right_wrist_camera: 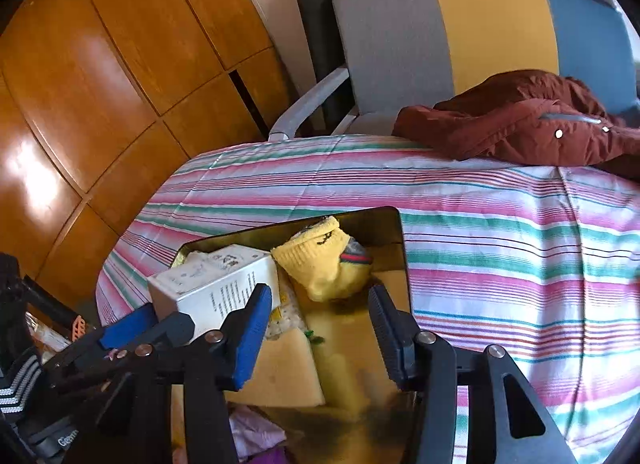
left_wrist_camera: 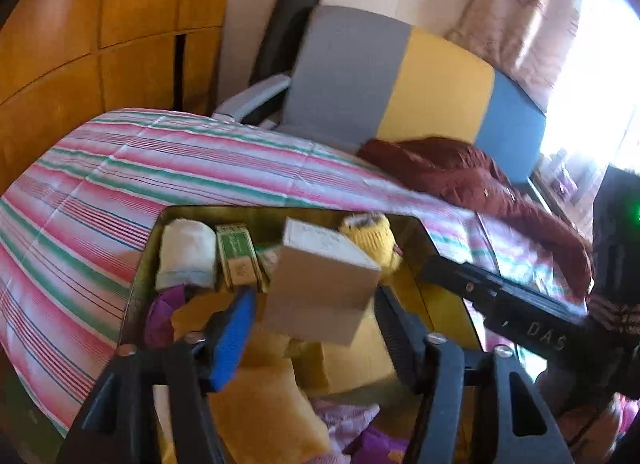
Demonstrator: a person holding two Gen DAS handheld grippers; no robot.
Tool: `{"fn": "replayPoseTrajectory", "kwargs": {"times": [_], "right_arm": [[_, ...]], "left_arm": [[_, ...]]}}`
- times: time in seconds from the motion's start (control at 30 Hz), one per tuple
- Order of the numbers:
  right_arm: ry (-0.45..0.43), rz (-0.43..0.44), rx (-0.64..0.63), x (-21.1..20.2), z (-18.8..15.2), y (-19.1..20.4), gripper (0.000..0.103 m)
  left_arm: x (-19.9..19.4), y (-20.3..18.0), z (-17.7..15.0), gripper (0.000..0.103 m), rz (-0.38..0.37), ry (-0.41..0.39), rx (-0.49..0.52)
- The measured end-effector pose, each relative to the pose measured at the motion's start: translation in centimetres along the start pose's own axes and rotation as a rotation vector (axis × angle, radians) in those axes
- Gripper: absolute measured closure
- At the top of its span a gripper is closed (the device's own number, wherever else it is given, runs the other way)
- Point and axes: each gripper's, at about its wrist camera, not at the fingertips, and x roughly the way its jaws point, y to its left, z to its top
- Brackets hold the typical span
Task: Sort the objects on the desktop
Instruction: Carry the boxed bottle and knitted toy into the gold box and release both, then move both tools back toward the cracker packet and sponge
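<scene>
Cardboard-grey and printed white on its faces, a small box (left_wrist_camera: 320, 284) sits tilted between the spread fingers of the left tongs (left_wrist_camera: 314, 328), above a gold tray (left_wrist_camera: 436, 248) crowded with soft goods. The blue-padded finger stands clear of the box on one side; on the other the box's lower corner comes just beside the black finger, and contact cannot be told, so the left tongs look open rather than clamped. Behind the box in the tray lie a yellow sock (left_wrist_camera: 374, 240), a green-and-white packet (left_wrist_camera: 238, 256) and a rolled white cloth (left_wrist_camera: 186, 256). From the right wrist, the right tongs (right_wrist_camera: 320, 324) gape empty, jaws wide apart, over a yellow sponge (right_wrist_camera: 284, 368) near the tray's front, with the box (right_wrist_camera: 216, 284) at the left and the sock (right_wrist_camera: 324, 264) behind. A striped cloth (right_wrist_camera: 500, 244) covers the tabletop around the tray; a maroon jacket (right_wrist_camera: 520, 120) lies at its far edge.
</scene>
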Motion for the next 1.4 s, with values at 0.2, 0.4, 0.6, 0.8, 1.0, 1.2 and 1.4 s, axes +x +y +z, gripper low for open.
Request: {"fn": "replayPoseTrajectory", "kwargs": {"times": [0.2, 0.4, 0.6, 0.8, 1.0, 1.2, 1.4], "right_arm": [[-0.023, -0.027, -0.022, -2.5, -1.8, -0.1, 0.051], [-0.026, -0.041, -0.007, -4.6, -3.3, -0.9, 0.047], [-0.015, -0.06, 0.022, -6.0, -4.7, -2.3, 0.045], [-0.009, -0.087, 0.038, -7.6, -5.5, -4.0, 0.038], [-0.009, -0.142, 0.063, -10.0, -6.2, -6.8, 0.03], [-0.019, -0.213, 0.112, -12.9, -6.5, -10.9, 0.026], [-0.044, -0.322, 0.225, -16.0, -6.8, -17.2, 0.026]], "left_arm": [[-0.9, -0.5, -2.0, 0.058, -0.032, 0.013, 0.017], [-2.6, -0.2, -3.6, 0.056, -0.049, 0.02, -0.019], [-4.5, -1.9, -4.8, 0.056, -0.048, -0.008, 0.048], [-6.2, -5.4, -5.2, 0.052, -0.084, -0.034, 0.145], [-6.4, -8.4, -5.8, 0.052, -0.114, -0.021, 0.208], [-5.9, -11.4, -6.3, 0.052, -0.189, 0.025, 0.253], [-5.3, -14.5, -6.7, 0.052, -0.226, 0.054, 0.3]]}}
